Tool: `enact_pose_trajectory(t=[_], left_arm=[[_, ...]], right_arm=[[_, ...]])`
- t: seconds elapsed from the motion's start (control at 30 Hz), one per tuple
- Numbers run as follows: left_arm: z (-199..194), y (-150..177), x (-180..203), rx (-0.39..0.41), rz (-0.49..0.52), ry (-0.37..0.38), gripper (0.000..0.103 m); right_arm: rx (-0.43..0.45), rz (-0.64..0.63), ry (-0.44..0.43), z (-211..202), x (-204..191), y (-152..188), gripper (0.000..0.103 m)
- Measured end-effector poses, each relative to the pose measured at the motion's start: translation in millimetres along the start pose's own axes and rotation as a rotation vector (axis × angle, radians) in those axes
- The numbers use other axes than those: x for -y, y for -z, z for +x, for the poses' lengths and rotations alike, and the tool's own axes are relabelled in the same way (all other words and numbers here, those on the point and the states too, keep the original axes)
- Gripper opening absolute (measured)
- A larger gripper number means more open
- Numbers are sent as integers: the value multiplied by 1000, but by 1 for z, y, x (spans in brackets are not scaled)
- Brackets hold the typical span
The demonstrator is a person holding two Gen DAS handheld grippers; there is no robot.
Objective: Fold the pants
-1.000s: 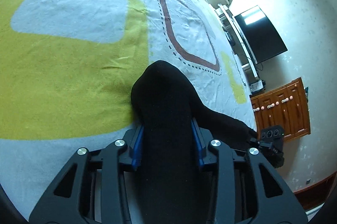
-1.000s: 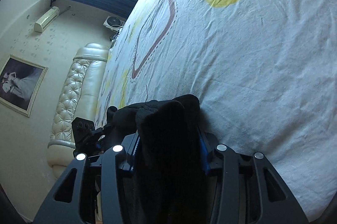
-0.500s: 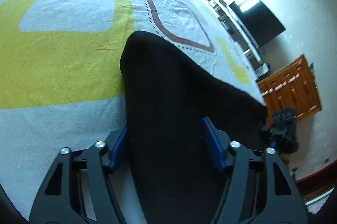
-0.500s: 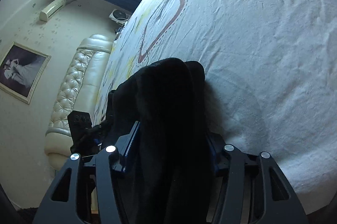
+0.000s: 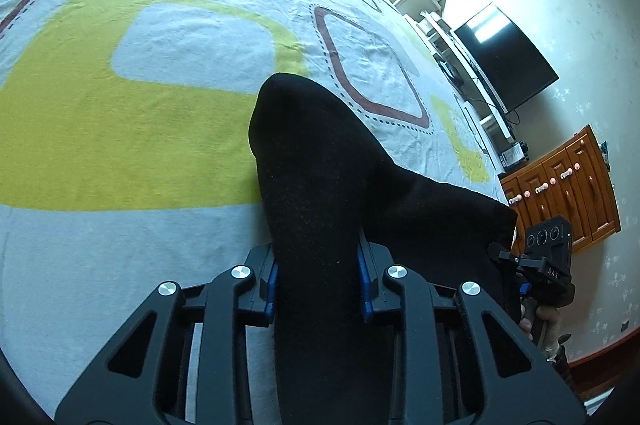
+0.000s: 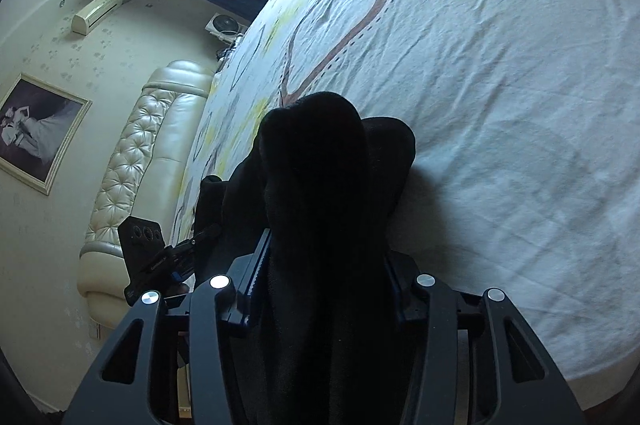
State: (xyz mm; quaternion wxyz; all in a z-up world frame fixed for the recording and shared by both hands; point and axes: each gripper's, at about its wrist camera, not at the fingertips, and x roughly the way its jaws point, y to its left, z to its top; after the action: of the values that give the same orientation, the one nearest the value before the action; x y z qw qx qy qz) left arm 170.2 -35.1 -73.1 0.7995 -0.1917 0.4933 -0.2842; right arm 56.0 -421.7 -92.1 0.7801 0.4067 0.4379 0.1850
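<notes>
**Black pants bunched in both hand-held grippers over the bed**

Left hand-held gripper (image 5: 318,283): jaws closing, blue pads pressed narrow against a thick fold of black pants (image 5: 320,165). Cloth humped forward over the yellow-patterned bed sheet (image 5: 120,145), trailing right toward the other unit. Far right: dark TV screen (image 5: 506,61), wooden cabinet (image 5: 560,193). Right hand-held gripper (image 6: 324,289): jaws also closing on the pants (image 6: 320,161), bundle wedged between the pads, raised above the sheet (image 6: 500,105). Far left there: cream tufted headboard (image 6: 132,165), framed picture (image 6: 36,133).
</notes>
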Motion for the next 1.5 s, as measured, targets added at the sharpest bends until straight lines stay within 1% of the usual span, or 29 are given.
enact_pose_trajectory(t=[0.13, 0.33, 0.47, 0.6, 0.73, 0.8, 0.9, 1.03, 1.2, 1.37, 1.5], left_arm=[[-24, -5, -33, 25, -58, -21, 28], [-61, -15, -79, 61, -107, -62, 28], [-82, -22, -109, 78, -147, -71, 28], [-95, -28, -129, 88, -159, -79, 28], [-100, -30, -143, 93, -177, -71, 28], [-100, -30, -149, 92, -194, -52, 28], [-99, -28, -148, 100, -186, -48, 28], [-101, -24, -150, 108, -201, -26, 28], [-102, -24, -147, 116, -208, -38, 28], [-103, -21, -146, 124, -221, -33, 29], [-103, -19, -146, 127, -237, -37, 29]], right_arm=[[-39, -15, -24, 33, -21, -3, 47], [-110, -53, -53, 84, -55, -3, 47], [-146, -72, -71, 116, -77, -2, 47], [-171, -78, -86, 137, -90, 1, 47], [-178, -79, -82, 143, -93, 7, 47], [-177, -76, -80, 144, -93, 9, 47], [-175, -69, -82, 144, -92, 10, 47], [-177, -62, -80, 143, -91, 8, 47], [-176, -73, -71, 148, -93, 1, 47], [-173, -72, -70, 148, -90, -5, 47], [-177, -52, -72, 150, -87, -10, 47]])
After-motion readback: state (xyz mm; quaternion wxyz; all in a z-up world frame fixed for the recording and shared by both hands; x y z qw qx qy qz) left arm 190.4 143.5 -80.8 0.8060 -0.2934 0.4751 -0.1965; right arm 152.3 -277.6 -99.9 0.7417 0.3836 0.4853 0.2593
